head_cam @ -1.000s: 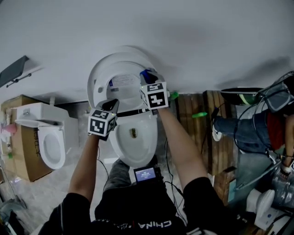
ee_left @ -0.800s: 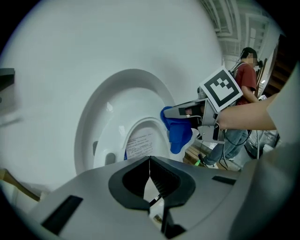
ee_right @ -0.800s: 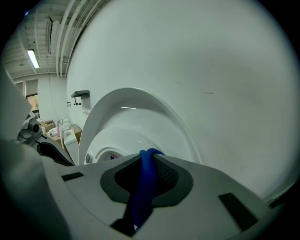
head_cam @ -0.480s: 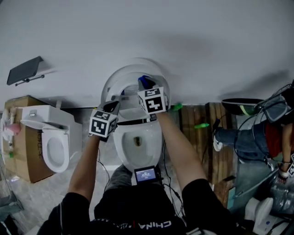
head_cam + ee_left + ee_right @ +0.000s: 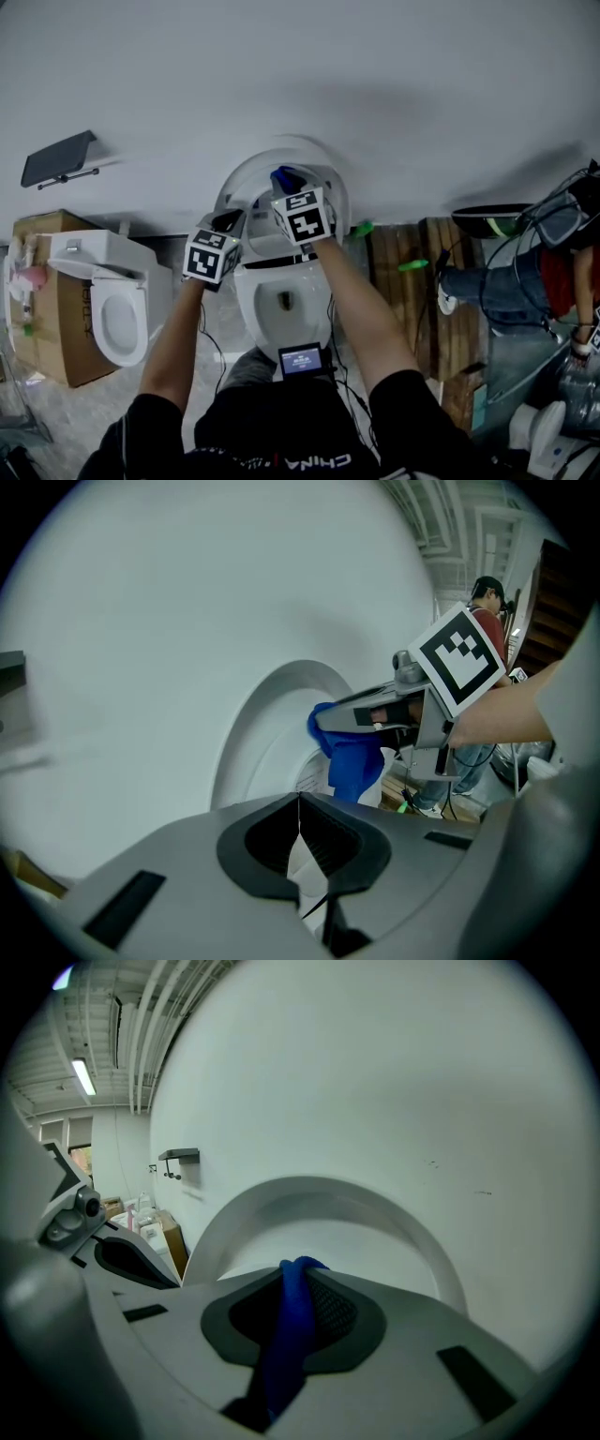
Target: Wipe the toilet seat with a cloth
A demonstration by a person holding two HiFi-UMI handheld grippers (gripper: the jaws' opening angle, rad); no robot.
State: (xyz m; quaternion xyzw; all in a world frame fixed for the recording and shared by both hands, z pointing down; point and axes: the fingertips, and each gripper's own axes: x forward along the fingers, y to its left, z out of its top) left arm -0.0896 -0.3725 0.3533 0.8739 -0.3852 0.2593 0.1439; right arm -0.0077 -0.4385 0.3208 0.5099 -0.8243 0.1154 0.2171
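Blue cloth [image 5: 286, 1335] held up at the toilet's raised lid [image 5: 319, 1194].
The right tongs [image 5: 302, 1283] were clamped on the cloth, which hung just in front of the upright lid, above the bowl [image 5: 267, 317]. The left tongs [image 5: 300, 803] were pressed together with nothing gripped, close beside the right ones.

Right tool [image 5: 283, 187] grips blue cloth [image 5: 285, 175] over toilet [image 5: 251, 298].

Dim, greyish light; the 2 gripper views bend strongly, corners black.
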